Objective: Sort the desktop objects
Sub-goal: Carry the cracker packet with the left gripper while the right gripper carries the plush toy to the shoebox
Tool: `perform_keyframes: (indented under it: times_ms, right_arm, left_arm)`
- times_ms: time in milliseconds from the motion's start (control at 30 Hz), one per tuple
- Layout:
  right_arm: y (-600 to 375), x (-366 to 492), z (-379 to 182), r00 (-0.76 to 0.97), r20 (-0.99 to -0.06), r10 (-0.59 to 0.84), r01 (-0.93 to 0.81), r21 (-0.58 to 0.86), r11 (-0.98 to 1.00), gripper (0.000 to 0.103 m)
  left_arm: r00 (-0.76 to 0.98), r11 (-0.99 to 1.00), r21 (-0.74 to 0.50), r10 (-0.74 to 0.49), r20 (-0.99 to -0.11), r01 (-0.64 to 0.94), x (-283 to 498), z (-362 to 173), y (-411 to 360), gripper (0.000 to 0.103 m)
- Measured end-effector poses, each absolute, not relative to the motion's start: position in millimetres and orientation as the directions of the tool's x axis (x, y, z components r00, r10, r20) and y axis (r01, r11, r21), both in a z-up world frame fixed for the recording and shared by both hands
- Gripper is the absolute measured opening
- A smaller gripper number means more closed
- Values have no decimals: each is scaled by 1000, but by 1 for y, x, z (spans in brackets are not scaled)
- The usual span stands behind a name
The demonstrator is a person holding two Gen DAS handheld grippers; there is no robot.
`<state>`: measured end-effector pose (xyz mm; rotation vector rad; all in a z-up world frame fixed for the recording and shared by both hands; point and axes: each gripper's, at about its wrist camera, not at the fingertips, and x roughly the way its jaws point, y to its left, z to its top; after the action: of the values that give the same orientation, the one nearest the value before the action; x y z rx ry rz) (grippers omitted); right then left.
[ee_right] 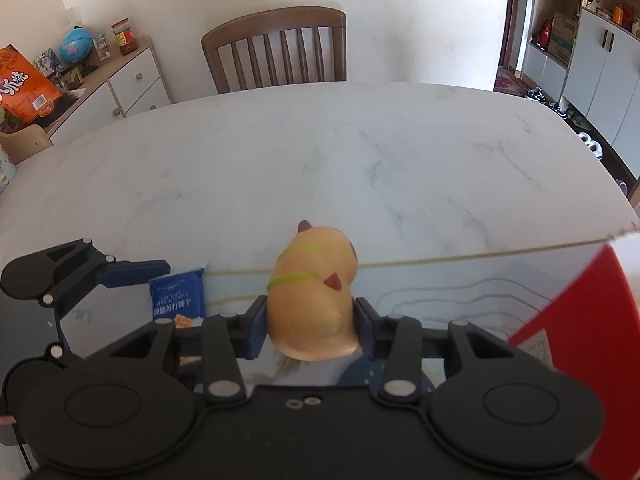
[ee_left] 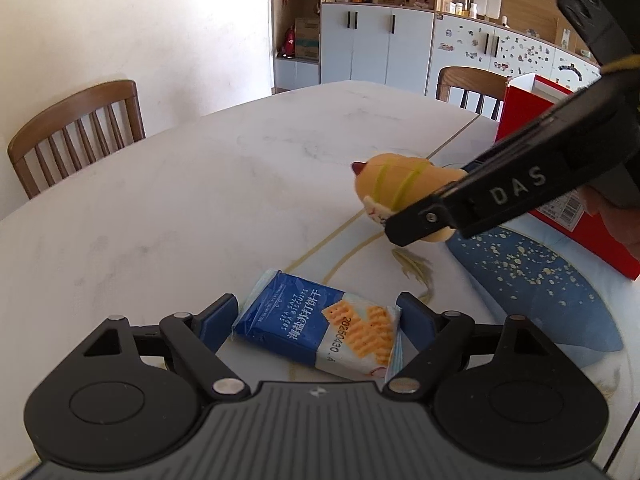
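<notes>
On the tabletop [ee_left: 168, 184], seen from the left wrist, a blue biscuit pack [ee_left: 316, 328] lay flat between the two blue fingers of the left tool [ee_left: 316, 320]. The fingers stood apart, one just beside each short end of the pack, and neither seemed to press it yet. The pack lay a bit crooked, so I think a squeeze could turn it or let it slip out, and the thin wrapper could crumple. A hard squeeze could also crack the biscuits inside. Further off, the right tool [ee_left: 416, 216] held a yellow toy [ee_left: 400, 184] up off the tabletop, near a red box [ee_left: 560, 216] and above a blue patch [ee_left: 532, 280] with gold dots. Both tools were close, so they could bump if both moved at once.

Over the same tabletop [ee_right: 360, 152], from the right wrist, the right tool [ee_right: 310, 324] was clamped on the toy [ee_right: 312, 300], one finger on each side of its round body. The toy looked smooth and round, so I think it could pop out or spin if the hold got loose. The red box [ee_right: 592, 340] stood just to the right, and the toy could catch its edge. The left tool [ee_right: 136, 272] and the pack [ee_right: 178, 300] showed at the left, low down.
</notes>
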<state>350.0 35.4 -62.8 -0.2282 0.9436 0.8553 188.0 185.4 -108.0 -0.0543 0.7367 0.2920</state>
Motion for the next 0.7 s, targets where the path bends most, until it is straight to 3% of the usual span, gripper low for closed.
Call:
perform_keyframes:
  times_ms: [700]
  right_arm:
    - [-23, 318, -39, 300, -776, 554, -727, 190, 660, 43]
  left_arm:
    - [707, 950, 36, 257, -658, -311, 170, -61, 135, 86]
